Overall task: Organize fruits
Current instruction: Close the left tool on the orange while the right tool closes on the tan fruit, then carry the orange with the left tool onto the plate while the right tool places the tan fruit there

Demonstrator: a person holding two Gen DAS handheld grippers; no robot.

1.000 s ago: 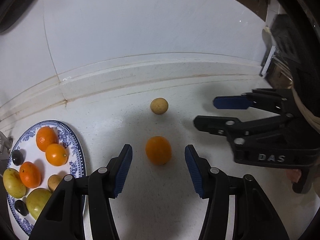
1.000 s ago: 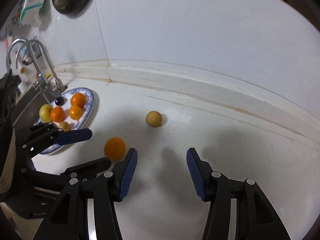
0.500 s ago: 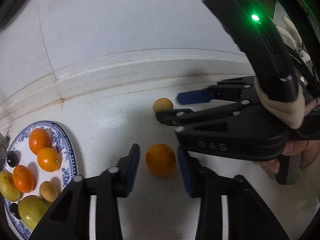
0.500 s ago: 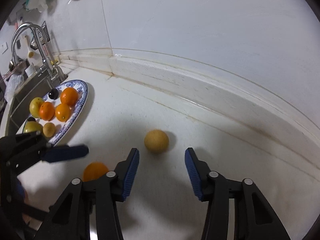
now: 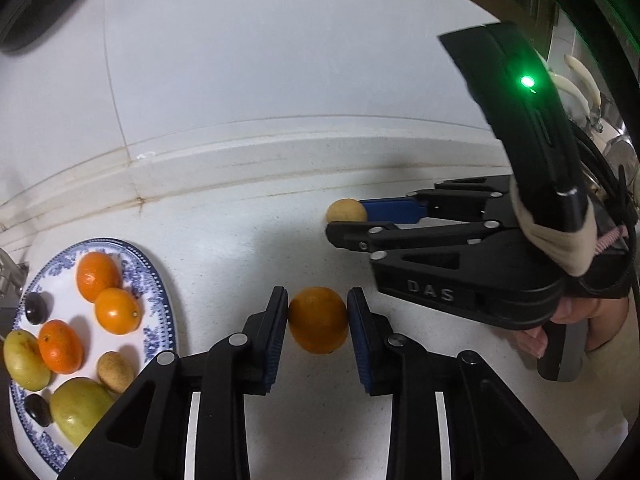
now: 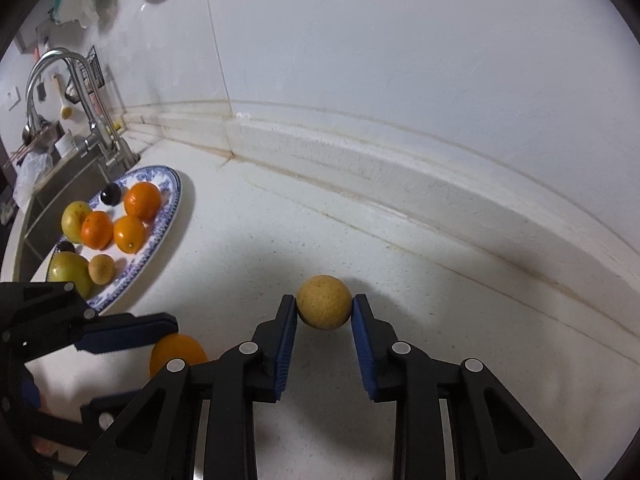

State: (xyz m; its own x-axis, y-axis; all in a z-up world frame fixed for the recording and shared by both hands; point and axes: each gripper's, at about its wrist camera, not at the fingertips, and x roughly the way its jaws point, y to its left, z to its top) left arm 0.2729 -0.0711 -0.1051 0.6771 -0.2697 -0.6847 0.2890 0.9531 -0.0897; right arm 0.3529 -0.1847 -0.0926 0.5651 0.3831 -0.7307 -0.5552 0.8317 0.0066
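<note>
1. Your left tool (image 5: 318,320) is closed on the orange (image 5: 318,319): both blue pads touch its sides, and the fruit sits on the white tabletop (image 5: 224,256) or only just above it; contact underneath is hard to judge.
2. Your right tool (image 6: 324,316) is clamped in the same way on the yellow-brown round fruit (image 6: 324,302), which lies farther back, nearer the raised ledge (image 6: 400,184) at the foot of the wall.
3. The relation that matters: the blue-patterned plate (image 5: 162,292) lies to the left of both tools. Your left tool is the nearer one, with the plate just beside its left finger. Your right tool has to cross over the left one's path to get there.
4. Both fruits are near-round, so no long axis governs the grip. They will probably roll if set down on the plate's sloping rim.
5. The plate already carries three oranges, two yellow-green fruits, a small brown fruit and two dark ones. The bare patch is toward its near right side, so aim there.
6. The tabletop is smooth, pale and speckled. A faucet (image 6: 72,92) and sink (image 6: 60,184) stand just beyond the plate, so keep the fruit off that far rim.
</note>
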